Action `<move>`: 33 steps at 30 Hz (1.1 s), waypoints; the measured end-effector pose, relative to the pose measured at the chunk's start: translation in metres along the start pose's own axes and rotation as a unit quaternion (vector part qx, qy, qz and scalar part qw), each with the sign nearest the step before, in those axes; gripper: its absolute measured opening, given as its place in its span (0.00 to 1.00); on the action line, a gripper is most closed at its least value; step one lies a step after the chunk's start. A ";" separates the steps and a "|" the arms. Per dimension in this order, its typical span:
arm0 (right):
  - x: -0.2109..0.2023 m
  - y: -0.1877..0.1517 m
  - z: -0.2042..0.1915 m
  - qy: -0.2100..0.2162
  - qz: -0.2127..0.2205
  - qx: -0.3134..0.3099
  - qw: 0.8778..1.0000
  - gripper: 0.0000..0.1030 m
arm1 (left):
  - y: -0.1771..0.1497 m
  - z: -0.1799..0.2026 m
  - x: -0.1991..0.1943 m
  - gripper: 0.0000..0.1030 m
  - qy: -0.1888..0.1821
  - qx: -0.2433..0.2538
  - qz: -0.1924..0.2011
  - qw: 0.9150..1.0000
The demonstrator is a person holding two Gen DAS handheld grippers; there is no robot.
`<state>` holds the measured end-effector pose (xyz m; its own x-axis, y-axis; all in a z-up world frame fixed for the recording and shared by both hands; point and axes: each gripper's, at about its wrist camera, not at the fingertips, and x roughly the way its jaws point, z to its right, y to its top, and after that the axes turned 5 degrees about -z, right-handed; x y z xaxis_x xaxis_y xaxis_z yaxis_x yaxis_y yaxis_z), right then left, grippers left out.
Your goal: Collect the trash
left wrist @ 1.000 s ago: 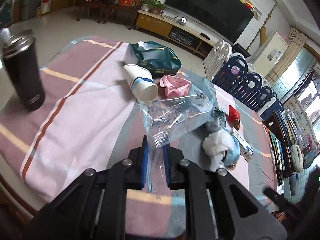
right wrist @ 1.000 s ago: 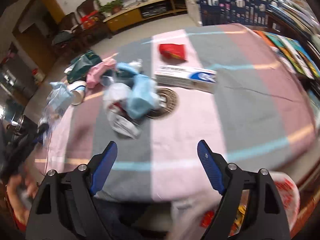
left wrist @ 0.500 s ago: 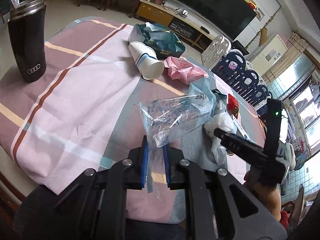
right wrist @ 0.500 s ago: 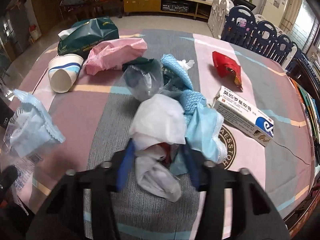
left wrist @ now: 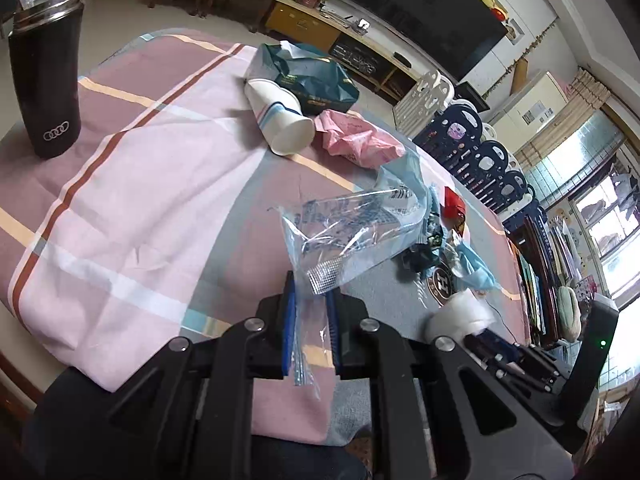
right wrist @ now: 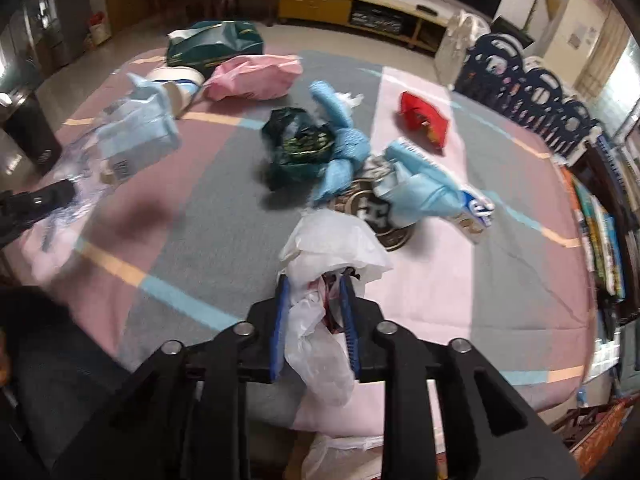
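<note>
I am holding the left claw (left wrist: 310,300) pinched on the clear plastic bag (left wrist: 352,236), which is hanging lifted above the near edge of the counter (left wrist: 120,208), and the right claw (right wrist: 314,296) is clamping a crumpled white plastic bag (right wrist: 332,248) just above the cloth near that same edge. So I am judging two pieces as picked up but not yet dropped anywhere; a bin is not showing in either view, though something pale and bag-like is sitting below the near edge in the right wrist view, too blurred for me to name. Much is remaining: the paper cup (left wrist: 280,120), the dark green bag (left wrist: 308,76) and the pink bag (left wrist: 356,140) are lying toward the far edge, while the dark crumpled wrapper (right wrist: 300,148), the blue masks (right wrist: 416,188), the red packet (right wrist: 424,120) and the small carton (right wrist: 474,216) are sitting around the middle and right side. The black tumbler (left wrist: 46,80) at the far left corner is probably not trash.
</note>
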<state>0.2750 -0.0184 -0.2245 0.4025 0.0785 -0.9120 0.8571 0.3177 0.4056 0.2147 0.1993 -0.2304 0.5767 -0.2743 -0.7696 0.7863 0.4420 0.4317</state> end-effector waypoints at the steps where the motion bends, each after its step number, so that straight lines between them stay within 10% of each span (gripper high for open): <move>1: -0.004 -0.003 0.002 0.024 0.004 0.010 1.000 0.50 | 0.000 0.002 0.000 0.15 -0.002 0.003 0.000 1.000; 3: -0.015 -0.008 0.008 0.033 0.025 0.038 0.998 0.63 | -0.001 0.003 0.000 0.15 -0.005 0.006 0.000 1.000; 16: 0.015 -0.033 0.091 0.104 0.002 0.315 0.943 0.64 | 0.001 -0.002 -0.001 0.15 -0.020 -0.010 0.004 1.000; 29: 0.048 0.022 -0.029 0.076 -0.038 0.162 0.983 0.63 | 0.008 -0.017 -0.006 0.15 -0.012 -0.037 0.014 0.999; 33: 0.045 0.020 -0.035 0.054 -0.040 0.135 0.989 0.34 | 0.008 -0.013 -0.011 0.15 0.023 -0.020 0.030 0.999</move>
<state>0.2995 0.0244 -0.2595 0.3052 0.1683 -0.9373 0.9454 0.0648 0.3195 0.2119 0.2173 -0.2242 0.6107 -0.2069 -0.7644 0.7407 0.4906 0.4590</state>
